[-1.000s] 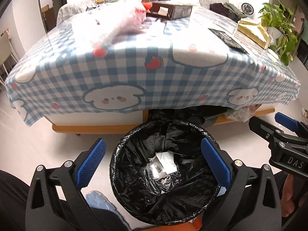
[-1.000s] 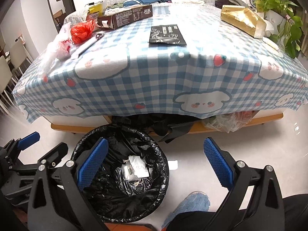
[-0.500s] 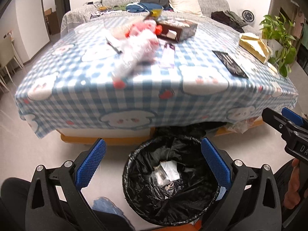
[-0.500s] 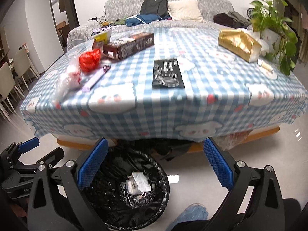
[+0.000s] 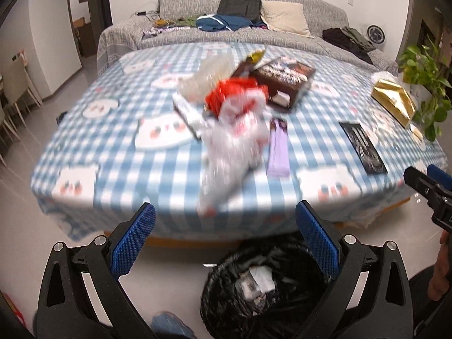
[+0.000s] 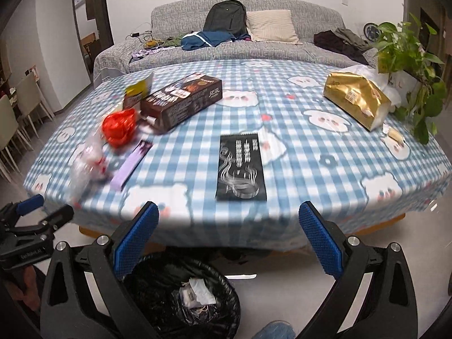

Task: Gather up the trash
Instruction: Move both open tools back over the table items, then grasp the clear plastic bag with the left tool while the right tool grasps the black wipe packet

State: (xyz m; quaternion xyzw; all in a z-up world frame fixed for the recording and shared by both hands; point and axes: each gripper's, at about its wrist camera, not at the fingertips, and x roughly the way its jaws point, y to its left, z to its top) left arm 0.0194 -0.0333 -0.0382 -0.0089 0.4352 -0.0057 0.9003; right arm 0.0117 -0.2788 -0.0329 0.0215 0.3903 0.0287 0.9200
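A bin lined with a black bag stands on the floor before the table and holds white scraps; it also shows in the right wrist view. On the checked tablecloth lie a clear plastic bag, a red bag, a purple packet, a black packet, a brown box and a gold bag. My left gripper is open and empty above the bin. My right gripper is open and empty, to the right of the left one.
A grey sofa with a backpack, a cushion and clothes stands behind the table. A potted plant is at the table's right end. Chairs stand at the far left. A doorway is at the back left.
Both grippers have risen and tilted up from over the bin, so the table top now fills both views. Both stay open and empty.
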